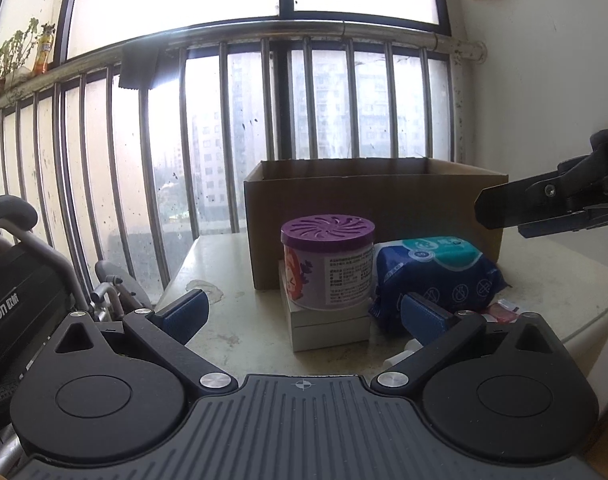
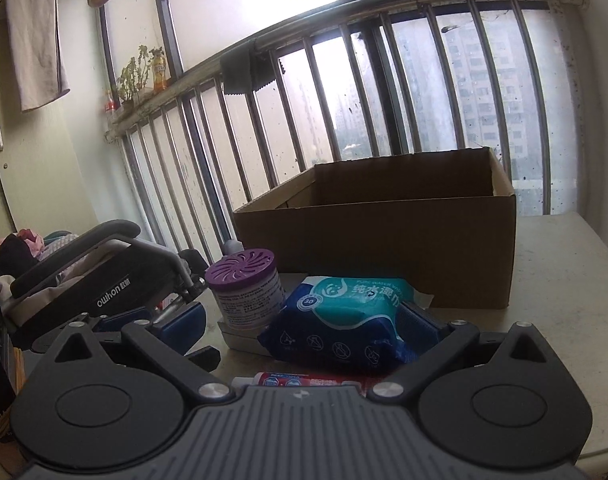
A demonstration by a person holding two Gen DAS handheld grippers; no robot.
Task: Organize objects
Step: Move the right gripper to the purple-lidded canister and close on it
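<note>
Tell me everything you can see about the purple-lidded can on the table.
The can is a short, upright cylinder with a purple lid cut with swirling vent slots, seemingly plastic. Its pale wrapper carries fine printed text and an orange and purple picture. It stands on a flat grey-white box, directly in front of the cardboard box, with the blue wipes pack close against its side; actual contact is unclear. Neither gripper touches it.
</note>
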